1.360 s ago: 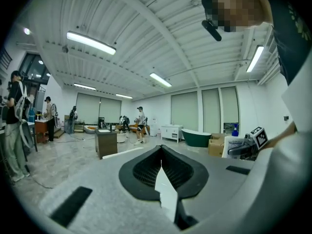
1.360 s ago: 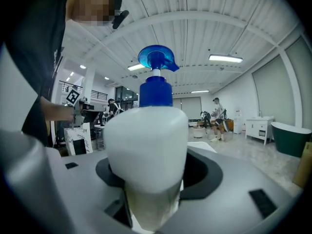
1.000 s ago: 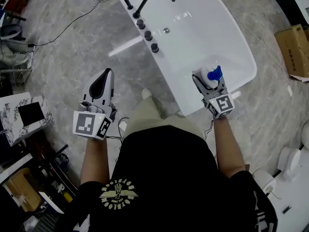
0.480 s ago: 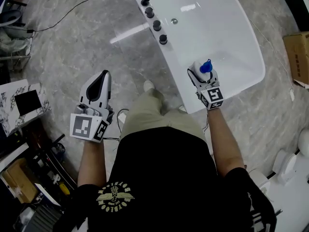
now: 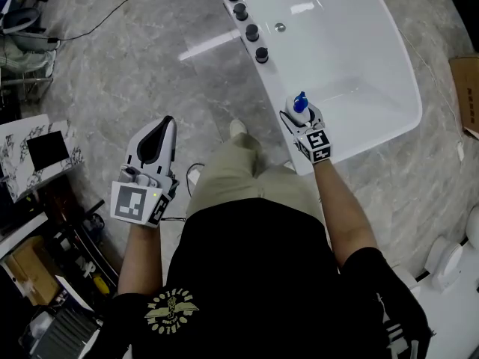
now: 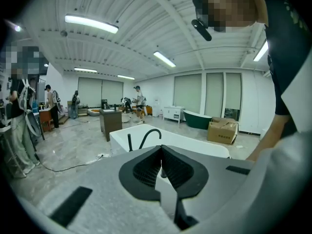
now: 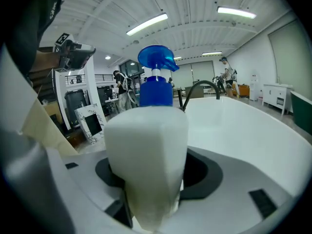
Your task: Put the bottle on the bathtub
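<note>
Over the last second the right tongs (image 5: 301,123) have carried the white plastic bottle with a blue pump top (image 5: 299,105) from above the basin back toward the near rim of the glossy white oval bathtub (image 5: 408,118).

In the head view the bottle hangs upright at that rim's inner edge, and I cannot tell whether it rests on it. The left tongs (image 5: 165,121) hang over the grey marble floor (image 5: 150,66), well apart from the tub. The tub holds nothing visible, only its drain (image 5: 279,27).

In the left gripper view the jaws meet, with nothing between them.

In the right gripper view the jaws clamp the bottle's lower body. The bottle is opaque, so its fill cannot be told.

To do this step well, centre the base on the flat of the rim and lower it until it sits level. Then ease the jaws apart slowly, since the rim looks narrow and slick.
</note>
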`<action>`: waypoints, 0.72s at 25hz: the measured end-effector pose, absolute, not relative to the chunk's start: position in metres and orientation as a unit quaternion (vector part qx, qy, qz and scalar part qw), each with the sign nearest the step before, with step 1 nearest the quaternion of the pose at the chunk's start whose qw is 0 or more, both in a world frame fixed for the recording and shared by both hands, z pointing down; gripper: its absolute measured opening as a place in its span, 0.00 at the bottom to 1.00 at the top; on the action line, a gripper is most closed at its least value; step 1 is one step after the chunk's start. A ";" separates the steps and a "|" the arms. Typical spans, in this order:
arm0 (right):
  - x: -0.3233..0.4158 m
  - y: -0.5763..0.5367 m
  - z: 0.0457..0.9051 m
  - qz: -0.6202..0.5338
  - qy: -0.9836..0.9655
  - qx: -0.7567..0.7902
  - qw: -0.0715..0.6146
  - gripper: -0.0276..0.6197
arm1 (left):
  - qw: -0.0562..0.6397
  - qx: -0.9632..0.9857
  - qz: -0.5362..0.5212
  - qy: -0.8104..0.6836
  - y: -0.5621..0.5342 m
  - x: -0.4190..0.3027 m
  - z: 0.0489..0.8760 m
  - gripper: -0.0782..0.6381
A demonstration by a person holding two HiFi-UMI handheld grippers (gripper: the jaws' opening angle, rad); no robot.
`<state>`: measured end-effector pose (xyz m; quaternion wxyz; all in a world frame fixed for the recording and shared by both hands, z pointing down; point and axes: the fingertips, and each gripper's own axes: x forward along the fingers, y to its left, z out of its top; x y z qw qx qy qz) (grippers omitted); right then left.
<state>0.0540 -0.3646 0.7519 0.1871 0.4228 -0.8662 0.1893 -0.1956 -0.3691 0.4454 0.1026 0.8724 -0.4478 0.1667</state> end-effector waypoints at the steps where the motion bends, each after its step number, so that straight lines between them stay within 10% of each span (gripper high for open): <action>1: 0.050 -0.365 0.757 0.188 -0.866 0.422 0.189 0.45 | 0.106 0.870 0.171 -0.450 -0.367 -0.198 0.447 0.12; 18: 0.028 -0.384 0.790 0.164 -0.871 0.428 0.176 0.45 | 0.117 0.873 0.200 -0.429 -0.338 -0.185 0.463 0.12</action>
